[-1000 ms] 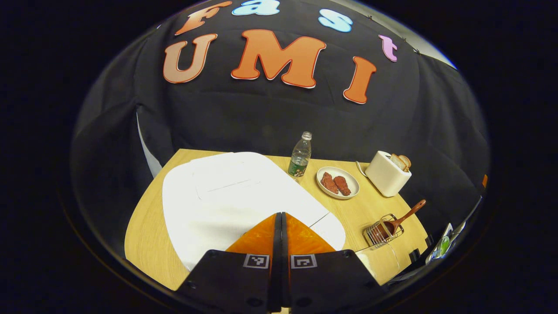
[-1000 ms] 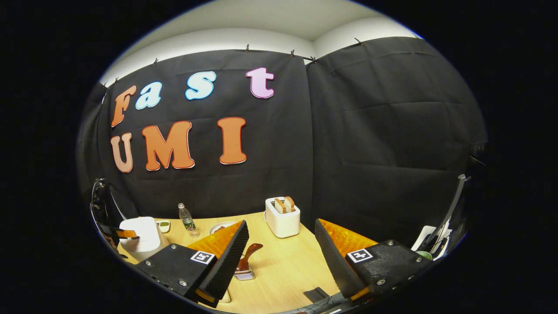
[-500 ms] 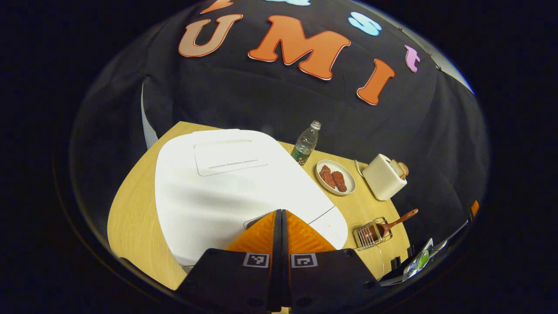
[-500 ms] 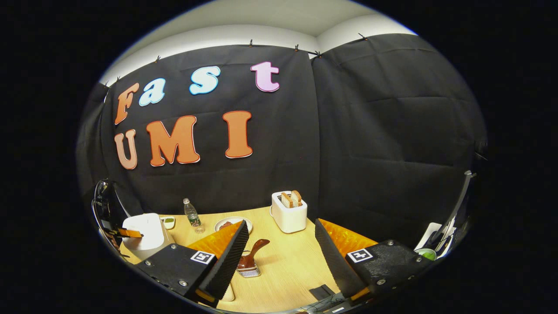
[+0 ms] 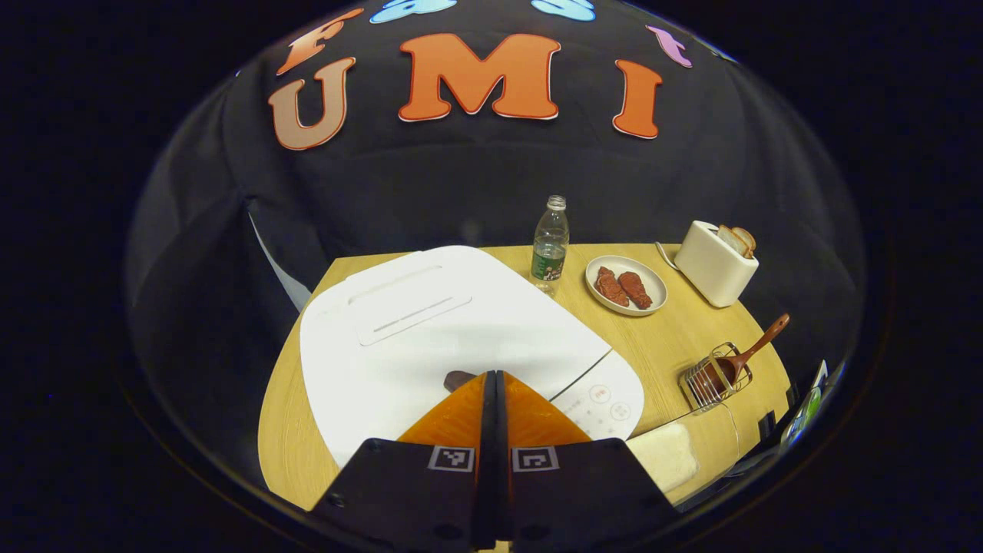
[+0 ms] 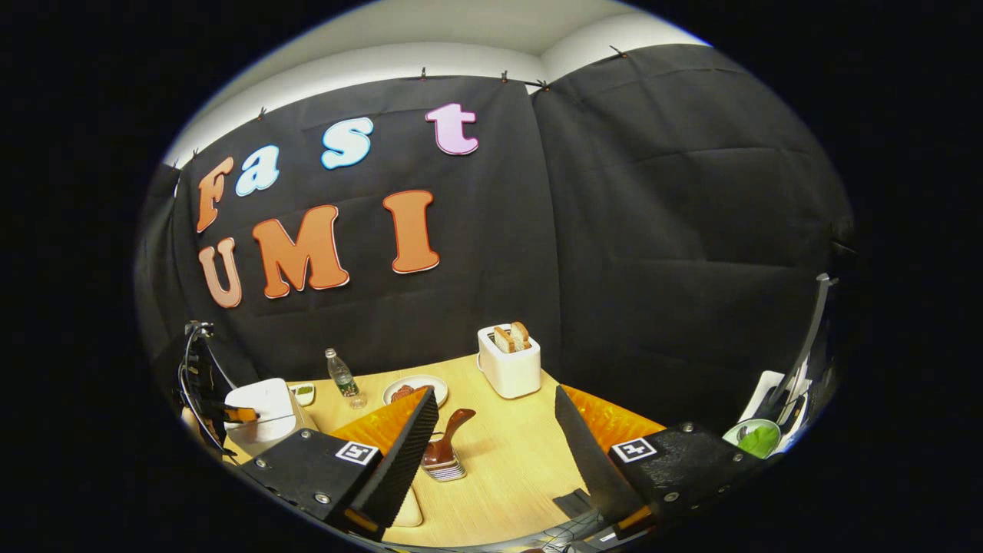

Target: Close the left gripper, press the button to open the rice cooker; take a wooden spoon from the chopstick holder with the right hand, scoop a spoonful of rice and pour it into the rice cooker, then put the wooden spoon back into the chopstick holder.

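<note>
The left claw [image 5: 491, 376] has its two fingers pressed flat together, nothing between them, tips poised at the front of the white rice cooker [image 5: 430, 330] right by a small dark button [image 5: 458, 379]. I cannot tell whether the tips are touching it. The cooker's lid is down, and its control panel [image 5: 607, 398] sits to the right of the fingers.

Over on the right side of the wooden table [image 5: 676, 338], the wire chopstick holder [image 5: 710, 378] stands with the wooden spoon [image 5: 749, 355] in it, handle leaning up and away. Just in front of the holder, near the table edge, lies a clear container of rice [image 5: 666, 455].

Along the back of the table: a water bottle [image 5: 550, 246] upright beside the cooker, then a plate [image 5: 626, 286] with two reddish-brown pieces of food, then a white toaster [image 5: 716, 263] with bread slices poking out.

From the right gripper view, the right claw [image 6: 498, 442] is spread wide and empty, hovering above the table. The spoon and holder [image 6: 444, 453] sit between its fingers, farther off, apart from both. Far to the left, the rice cooker [image 6: 265, 407] appears with the other claw [image 6: 234, 415] at its front.
</note>
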`<state>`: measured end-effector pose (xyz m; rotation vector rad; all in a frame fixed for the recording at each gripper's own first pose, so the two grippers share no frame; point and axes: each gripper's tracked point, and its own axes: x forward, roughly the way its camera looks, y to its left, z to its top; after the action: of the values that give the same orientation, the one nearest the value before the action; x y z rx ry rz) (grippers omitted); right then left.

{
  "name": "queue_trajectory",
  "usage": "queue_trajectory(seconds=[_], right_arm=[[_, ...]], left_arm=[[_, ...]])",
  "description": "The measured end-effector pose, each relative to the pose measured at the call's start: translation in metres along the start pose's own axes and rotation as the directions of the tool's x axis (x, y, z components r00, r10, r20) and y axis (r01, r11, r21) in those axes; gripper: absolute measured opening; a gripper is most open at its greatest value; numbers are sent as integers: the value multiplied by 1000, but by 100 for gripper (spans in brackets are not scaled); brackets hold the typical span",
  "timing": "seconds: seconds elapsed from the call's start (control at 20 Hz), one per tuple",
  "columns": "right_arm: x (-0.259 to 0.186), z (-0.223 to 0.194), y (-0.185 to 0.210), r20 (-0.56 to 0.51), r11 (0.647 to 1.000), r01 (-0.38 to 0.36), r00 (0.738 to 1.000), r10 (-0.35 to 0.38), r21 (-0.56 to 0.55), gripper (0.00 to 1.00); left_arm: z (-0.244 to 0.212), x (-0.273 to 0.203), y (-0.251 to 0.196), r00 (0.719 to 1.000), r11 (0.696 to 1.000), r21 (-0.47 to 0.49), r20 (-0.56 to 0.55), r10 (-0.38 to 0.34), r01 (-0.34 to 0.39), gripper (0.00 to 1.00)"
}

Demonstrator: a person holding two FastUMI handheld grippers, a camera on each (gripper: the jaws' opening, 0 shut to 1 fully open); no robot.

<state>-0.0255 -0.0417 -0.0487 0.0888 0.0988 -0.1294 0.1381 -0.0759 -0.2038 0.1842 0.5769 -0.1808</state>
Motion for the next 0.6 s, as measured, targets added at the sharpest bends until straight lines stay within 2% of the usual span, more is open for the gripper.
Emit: queue_trajectory(seconds=[0.25, 0.45, 0.6], right_arm=[[2, 4, 1, 13, 999, -14, 1000, 14, 29, 95], [7, 6, 18, 16, 996, -68, 998, 67, 51, 95], [14, 2, 32, 5, 993, -104, 995, 104, 47, 95]], left_arm=[[69, -63, 10, 981, 995, -95, 195, 1, 18, 5], [102, -126, 32, 940, 993, -113, 334, 76, -40, 4], [112, -160, 38, 914, 987, -160, 393, 98, -37, 4]])
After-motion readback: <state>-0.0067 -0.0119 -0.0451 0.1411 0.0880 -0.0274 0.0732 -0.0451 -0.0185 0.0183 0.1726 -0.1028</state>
